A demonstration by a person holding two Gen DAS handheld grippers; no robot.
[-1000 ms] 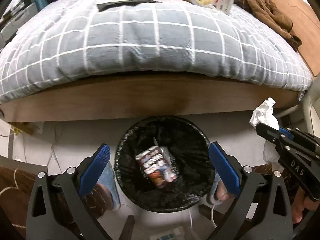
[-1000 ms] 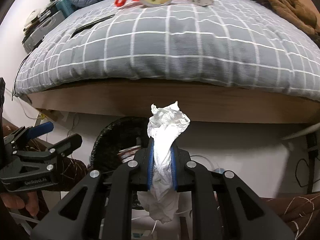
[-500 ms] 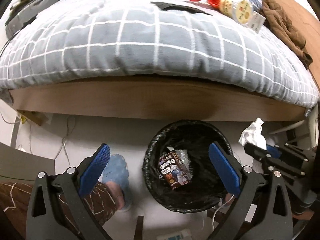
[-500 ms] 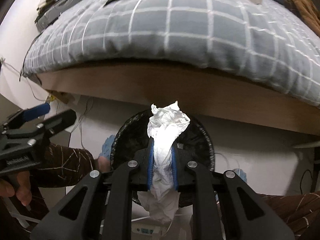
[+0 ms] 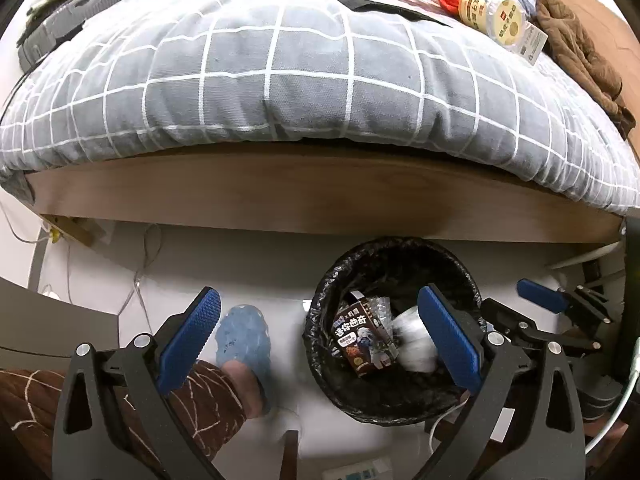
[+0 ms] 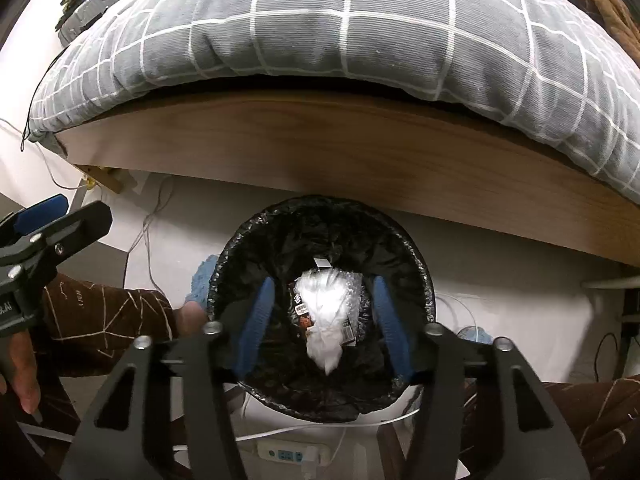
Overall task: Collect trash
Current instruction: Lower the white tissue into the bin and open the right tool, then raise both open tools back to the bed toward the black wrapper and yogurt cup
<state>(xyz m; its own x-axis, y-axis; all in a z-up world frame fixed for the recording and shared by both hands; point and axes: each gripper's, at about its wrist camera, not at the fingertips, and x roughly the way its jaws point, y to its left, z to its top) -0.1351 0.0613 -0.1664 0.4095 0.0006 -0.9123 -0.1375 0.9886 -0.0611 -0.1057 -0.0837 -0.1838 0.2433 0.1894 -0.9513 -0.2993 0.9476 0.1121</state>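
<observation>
My right gripper (image 6: 324, 320) has just opened its jaws over the bin (image 6: 420, 264); the tissue (image 6: 326, 308) sits loose between them, touching neither pad, inside the bin's mouth. It looks light, soft and crushable, so I'd pinch any fold. My left gripper (image 5: 320, 336) is spread wide and empty.

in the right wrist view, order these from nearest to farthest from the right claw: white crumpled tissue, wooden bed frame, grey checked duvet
1. White crumpled tissue, between the open right claw pads, inside the bin.
2. Wooden bed frame, beyond the bin.
3. Grey checked duvet, on top of the frame.
</observation>
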